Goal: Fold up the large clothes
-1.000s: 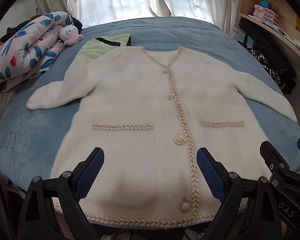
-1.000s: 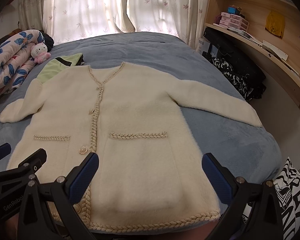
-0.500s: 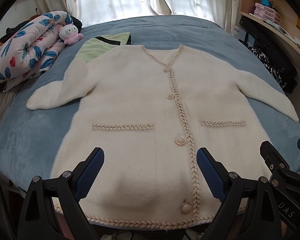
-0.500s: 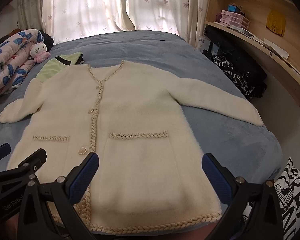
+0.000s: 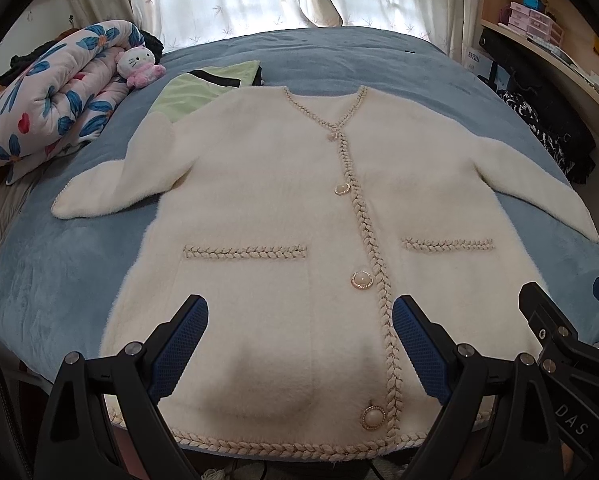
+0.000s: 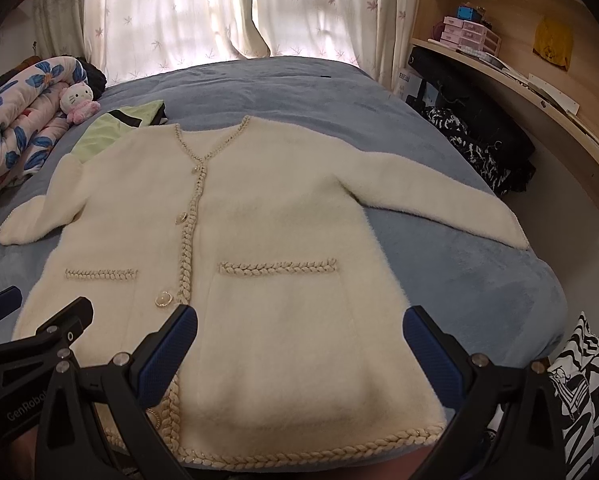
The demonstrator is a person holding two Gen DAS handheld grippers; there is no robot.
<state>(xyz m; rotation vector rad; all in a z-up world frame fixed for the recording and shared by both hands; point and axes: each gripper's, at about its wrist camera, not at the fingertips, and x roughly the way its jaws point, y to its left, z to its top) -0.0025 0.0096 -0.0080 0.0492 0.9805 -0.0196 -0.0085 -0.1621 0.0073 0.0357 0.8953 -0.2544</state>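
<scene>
A cream fluffy cardigan [image 5: 267, 184] [image 6: 283, 208] with braided trim and pearl buttons lies flat and face up on the blue bed, sleeves spread to both sides, hem toward me. My left gripper [image 5: 299, 320] hovers open above the hem's left half, nothing between its blue pads. My right gripper [image 6: 299, 332] hovers open over the right pocket and hem, holding nothing. Each gripper shows at the edge of the other's view.
A folded light-green garment [image 5: 203, 88] lies under the cardigan's left shoulder. A floral quilt [image 5: 47, 96] and a plush cat toy [image 5: 139, 66] sit at the far left. Wooden shelves [image 6: 539, 92] and dark bags [image 6: 479, 136] line the right side; a zebra-print bag [image 6: 591, 392] stands beside the bed.
Both views have drifted slightly, so the cardigan sits a touch lower in frame. The grippers stay open and the cardigan has not moved.
</scene>
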